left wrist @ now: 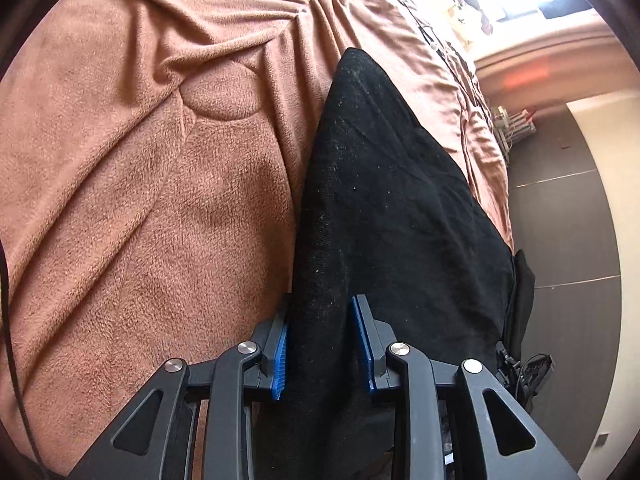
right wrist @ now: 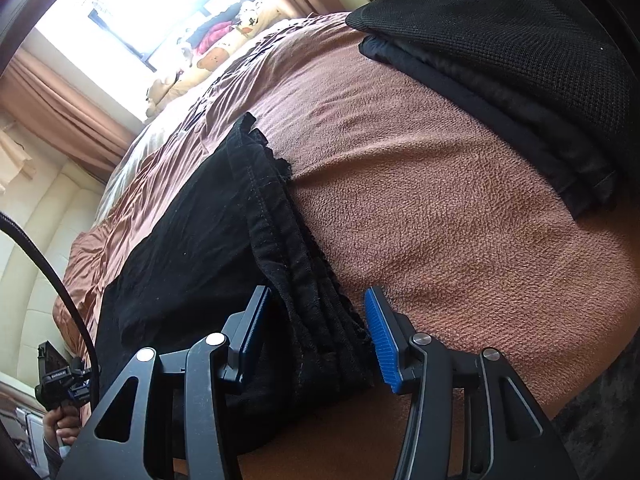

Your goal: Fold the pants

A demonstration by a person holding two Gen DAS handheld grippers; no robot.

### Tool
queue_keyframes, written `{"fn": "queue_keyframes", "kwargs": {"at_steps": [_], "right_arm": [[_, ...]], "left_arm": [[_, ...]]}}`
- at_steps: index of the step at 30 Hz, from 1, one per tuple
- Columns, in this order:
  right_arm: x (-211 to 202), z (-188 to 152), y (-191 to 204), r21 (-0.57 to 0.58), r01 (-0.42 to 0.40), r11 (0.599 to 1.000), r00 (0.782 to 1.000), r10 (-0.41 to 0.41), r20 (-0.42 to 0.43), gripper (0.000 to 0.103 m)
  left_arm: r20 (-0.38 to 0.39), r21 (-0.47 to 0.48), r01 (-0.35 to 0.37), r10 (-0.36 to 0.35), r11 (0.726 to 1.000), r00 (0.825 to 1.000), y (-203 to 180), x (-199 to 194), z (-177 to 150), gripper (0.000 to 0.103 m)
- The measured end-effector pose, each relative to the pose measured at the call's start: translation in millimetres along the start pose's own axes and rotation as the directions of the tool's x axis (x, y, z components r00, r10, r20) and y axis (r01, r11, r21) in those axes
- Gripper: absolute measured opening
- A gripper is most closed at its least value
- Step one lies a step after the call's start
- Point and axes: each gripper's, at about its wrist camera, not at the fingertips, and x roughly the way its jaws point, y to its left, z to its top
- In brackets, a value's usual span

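Observation:
Black pants (left wrist: 380, 184) lie folded in a long strip on a brown fleece blanket (left wrist: 140, 200). My left gripper (left wrist: 323, 340) stands over the near end of the strip. Its blue left pad lies against the cloth's edge and its right pad rests on top, so the jaws are open with flat cloth between them. In the right wrist view the pants (right wrist: 192, 232) end in a bunched, stitched and frayed band. My right gripper (right wrist: 316, 332) straddles that band, and both pads touch the thick bundle.
A stack of folded dark clothes (right wrist: 520, 80) sits on the blanket (right wrist: 440, 220) at the upper right. Plush toys and pillows (right wrist: 224, 48) lie by the bright window. The bed edge drops to a dark tiled floor (left wrist: 560, 220). A hand (right wrist: 60, 424) holds the other gripper's handle.

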Motion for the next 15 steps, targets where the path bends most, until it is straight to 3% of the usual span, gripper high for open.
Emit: {"fn": "queue_keyframes", "kwargs": {"at_steps": [2, 5, 15], "right_arm": [[-0.3, -1.3, 0.8, -0.002, 0.001, 1.000, 1.000, -0.001, -0.002, 0.047], [-0.1, -2.9, 2.6, 0.000, 0.007, 1.000, 1.000, -0.007, 0.001, 0.047], [-6.5, -9.9, 23.0, -0.020, 0.012, 1.000, 1.000, -0.011, 0.016, 0.047]], "left_arm": [[0.002, 0.008, 0.007, -0.007, 1.000, 1.000, 0.0, -0.8, -2.1, 0.028], [0.021, 0.030, 0.013, -0.013, 0.999, 1.000, -1.9, -8.1, -4.5, 0.012], [0.105, 0.052, 0.021, -0.026, 0.998, 0.994, -17.0, -46.2, 7.0, 0.009]]}}
